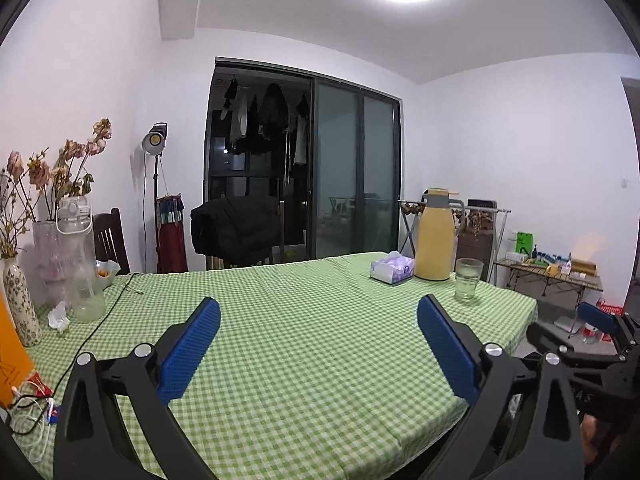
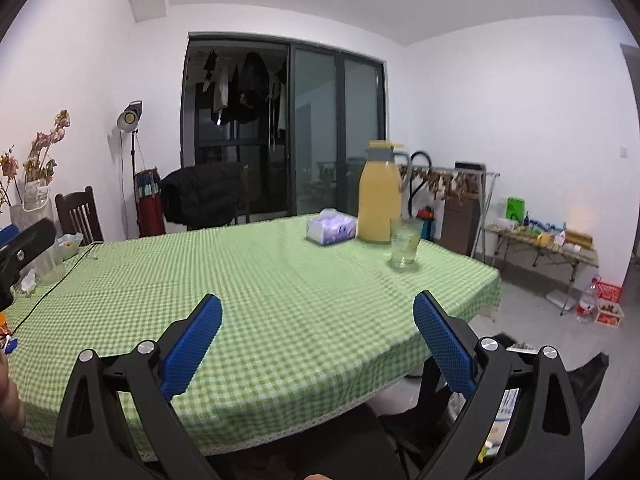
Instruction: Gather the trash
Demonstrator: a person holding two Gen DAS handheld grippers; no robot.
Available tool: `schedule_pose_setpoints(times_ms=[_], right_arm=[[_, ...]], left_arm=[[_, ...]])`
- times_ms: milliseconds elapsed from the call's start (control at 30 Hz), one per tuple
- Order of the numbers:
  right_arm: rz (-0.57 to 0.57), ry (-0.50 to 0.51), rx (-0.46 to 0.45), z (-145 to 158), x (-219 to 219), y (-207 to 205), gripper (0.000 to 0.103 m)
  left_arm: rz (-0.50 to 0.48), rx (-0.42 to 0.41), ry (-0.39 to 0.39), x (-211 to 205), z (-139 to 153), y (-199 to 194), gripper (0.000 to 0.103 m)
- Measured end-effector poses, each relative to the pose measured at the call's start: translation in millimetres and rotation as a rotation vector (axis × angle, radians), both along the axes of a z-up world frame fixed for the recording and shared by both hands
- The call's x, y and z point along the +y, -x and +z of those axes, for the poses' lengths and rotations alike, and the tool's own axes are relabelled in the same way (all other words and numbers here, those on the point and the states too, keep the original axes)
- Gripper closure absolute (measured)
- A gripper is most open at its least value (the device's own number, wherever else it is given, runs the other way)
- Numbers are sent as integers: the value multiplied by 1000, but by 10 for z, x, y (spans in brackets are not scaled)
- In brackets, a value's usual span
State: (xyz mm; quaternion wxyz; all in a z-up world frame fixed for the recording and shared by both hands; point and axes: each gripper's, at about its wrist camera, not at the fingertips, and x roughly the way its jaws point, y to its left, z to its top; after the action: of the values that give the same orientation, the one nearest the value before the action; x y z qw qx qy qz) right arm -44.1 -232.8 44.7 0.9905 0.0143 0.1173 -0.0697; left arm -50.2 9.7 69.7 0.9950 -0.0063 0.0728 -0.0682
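Observation:
A crumpled white tissue [image 1: 59, 317] lies on the green checked tablecloth [image 1: 304, 344] at the far left, beside the vases; it also shows in the right wrist view [image 2: 29, 281]. My left gripper [image 1: 319, 312] is open and empty above the middle of the table. My right gripper [image 2: 318, 310] is open and empty over the table's near right part; its blue finger also shows in the left wrist view [image 1: 598, 317]. The left gripper's dark body shows at the left edge of the right wrist view [image 2: 22, 254].
A yellow thermos jug [image 1: 436, 236], a glass of water [image 1: 467, 279] and a tissue box [image 1: 392, 267] stand at the far right of the table. Vases with dried flowers [image 1: 20, 304], a clear bottle [image 1: 78, 256], cables [image 1: 28, 412] and a small bowl [image 1: 107, 272] crowd the left side.

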Motion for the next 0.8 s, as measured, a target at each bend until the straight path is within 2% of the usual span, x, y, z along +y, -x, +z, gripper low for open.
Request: schedule_pose_setpoints(times_ms=[333,800], right_arm=[[9,39,-9,99,-23,12,10],[26,28,-1,93,-17,22,10]], left_arm=[[31,-14,-19,43,15,12,7],[35,-17,-28,60,46,21,7]])
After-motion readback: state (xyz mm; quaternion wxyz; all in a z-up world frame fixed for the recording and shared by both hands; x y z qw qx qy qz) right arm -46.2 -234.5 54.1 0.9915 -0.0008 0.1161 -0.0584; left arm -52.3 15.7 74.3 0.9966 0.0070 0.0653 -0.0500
